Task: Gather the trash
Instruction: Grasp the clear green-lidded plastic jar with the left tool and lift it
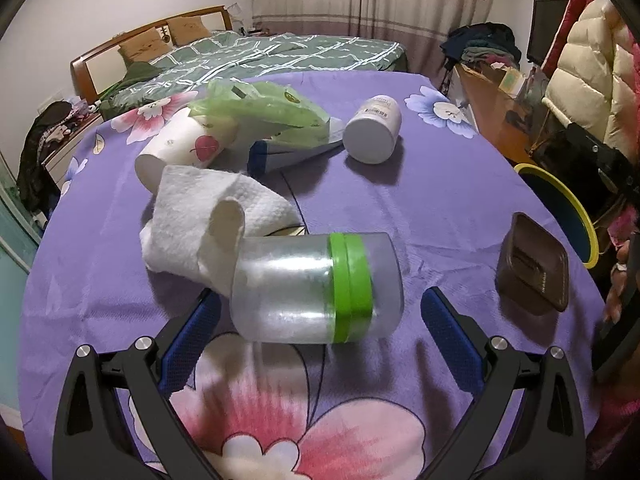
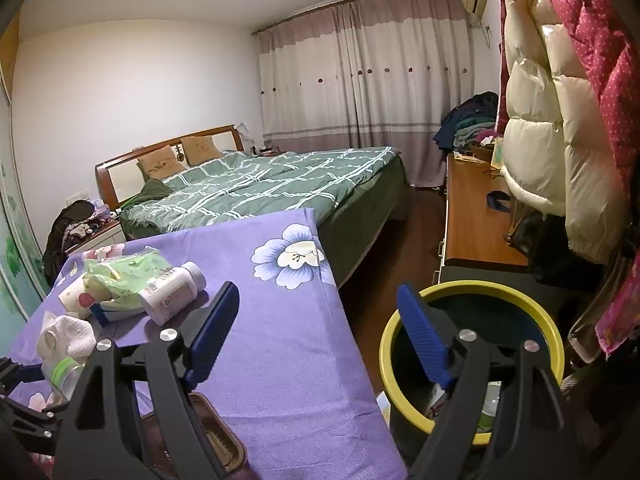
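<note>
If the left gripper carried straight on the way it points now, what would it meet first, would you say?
Most likely the clear jar with the green band, lying on its side between the open fingers of the left gripper. Its pads do not appear to touch it yet, though depth is hard to judge.

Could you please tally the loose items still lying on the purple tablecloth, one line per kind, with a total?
Clear plastic jar with green band: 1
White pill bottle: 1
Paper cup: 1
Paper towel: 1
Green plastic bag: 1
Blue-capped tube: 1
Brown rectangular container: 1
Total: 7
</note>
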`<move>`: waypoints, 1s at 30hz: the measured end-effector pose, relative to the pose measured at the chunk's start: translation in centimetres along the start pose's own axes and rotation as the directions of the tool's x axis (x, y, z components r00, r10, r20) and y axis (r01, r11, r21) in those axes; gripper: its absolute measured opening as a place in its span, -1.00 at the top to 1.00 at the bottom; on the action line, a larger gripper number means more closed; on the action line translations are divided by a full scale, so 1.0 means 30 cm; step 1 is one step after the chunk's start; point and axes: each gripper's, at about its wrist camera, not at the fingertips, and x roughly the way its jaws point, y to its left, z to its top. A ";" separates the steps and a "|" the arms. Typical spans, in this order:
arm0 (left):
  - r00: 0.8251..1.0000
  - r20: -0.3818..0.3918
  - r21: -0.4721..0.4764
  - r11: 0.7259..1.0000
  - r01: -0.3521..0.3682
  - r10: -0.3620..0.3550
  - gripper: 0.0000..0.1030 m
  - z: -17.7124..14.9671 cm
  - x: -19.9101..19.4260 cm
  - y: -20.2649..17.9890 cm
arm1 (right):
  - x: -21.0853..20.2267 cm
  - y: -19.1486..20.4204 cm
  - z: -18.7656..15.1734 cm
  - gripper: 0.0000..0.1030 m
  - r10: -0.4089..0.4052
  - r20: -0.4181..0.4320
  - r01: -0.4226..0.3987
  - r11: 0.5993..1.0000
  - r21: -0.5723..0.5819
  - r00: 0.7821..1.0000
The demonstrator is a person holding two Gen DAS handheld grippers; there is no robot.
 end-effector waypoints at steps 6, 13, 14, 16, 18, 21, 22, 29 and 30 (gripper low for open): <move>0.999 -0.032 0.020 1.000 -0.014 0.015 -0.46 0.014 0.043 -0.017 | 0.010 0.003 -0.001 -0.51 0.003 -0.007 -0.003 1.000 -0.004 1.000; 0.999 -0.046 0.025 1.000 0.005 -0.003 -0.36 -0.003 0.030 -0.027 | 0.012 0.004 -0.005 -0.51 0.005 -0.012 -0.005 1.000 -0.002 1.000; 0.999 -0.049 0.027 1.000 0.016 -0.015 -0.36 -0.008 0.025 -0.035 | 0.010 0.003 -0.003 -0.51 0.004 -0.009 -0.004 1.000 0.001 1.000; 0.998 -0.055 0.030 0.999 0.035 -0.033 -0.36 -0.017 0.015 -0.046 | 0.004 0.002 -0.006 -0.51 0.006 0.004 -0.006 1.000 0.008 1.000; 0.997 -0.060 0.037 0.998 0.057 -0.054 -0.36 -0.020 0.008 -0.066 | 0.000 -0.002 -0.007 -0.51 0.005 0.007 -0.005 1.000 0.013 1.000; 0.995 -0.056 0.064 0.994 0.087 -0.083 -0.36 -0.013 -0.010 -0.104 | -0.019 -0.020 -0.018 -0.51 -0.004 -0.007 0.005 1.000 0.017 1.000; 0.994 -0.051 0.074 0.993 0.097 -0.093 -0.36 -0.008 -0.016 -0.118 | -0.028 -0.028 -0.020 -0.51 -0.011 -0.006 0.011 1.000 0.018 1.000; 0.979 -0.071 0.101 0.975 0.200 -0.193 -0.36 0.060 -0.035 -0.199 | -0.102 -0.148 -0.032 -0.51 -0.080 0.006 0.080 0.995 0.064 0.997; 0.980 -0.066 0.102 0.976 0.192 -0.186 -0.36 0.066 -0.041 -0.201 | -0.108 -0.162 -0.034 -0.51 -0.087 0.008 0.086 0.994 0.072 0.996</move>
